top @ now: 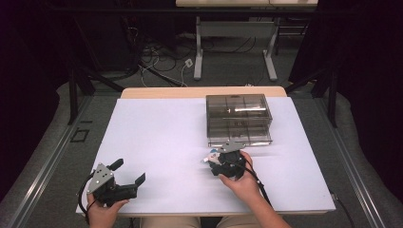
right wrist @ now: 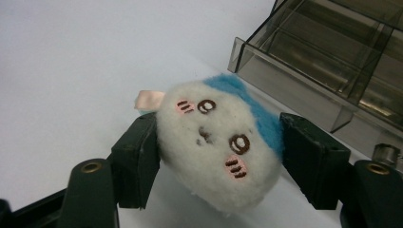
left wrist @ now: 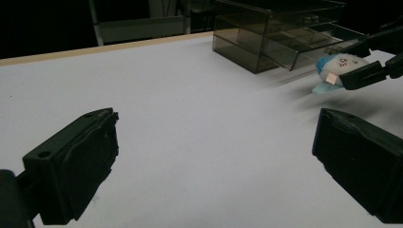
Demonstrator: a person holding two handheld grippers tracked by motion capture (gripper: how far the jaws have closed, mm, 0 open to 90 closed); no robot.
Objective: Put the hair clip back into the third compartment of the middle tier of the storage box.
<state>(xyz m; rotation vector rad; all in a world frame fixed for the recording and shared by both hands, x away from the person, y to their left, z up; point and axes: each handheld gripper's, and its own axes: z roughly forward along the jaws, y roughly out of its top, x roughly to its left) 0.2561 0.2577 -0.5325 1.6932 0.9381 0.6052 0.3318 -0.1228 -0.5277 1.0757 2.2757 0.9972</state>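
White tabletop, plush toy [right wrist: 218, 145] pinched in my right gripper [right wrist: 218, 156].
Open drawer box [top: 239, 118] lies just beyond those fingertips; left gripper [top: 127, 173] rests spread, farther off.

- The plush toy [right wrist: 221, 145] is covered on both flanks by the right hand-held gripper [right wrist: 218, 156]'s jaws.
- The drawer box [right wrist: 332, 61] beyond that hand-held gripper runs off the frame's edge.
- Streaky blur smears the counter [left wrist: 190, 95] below it.

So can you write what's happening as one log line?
right gripper: shut on plush toy | left gripper: open, nothing held | drawer box: drawer open
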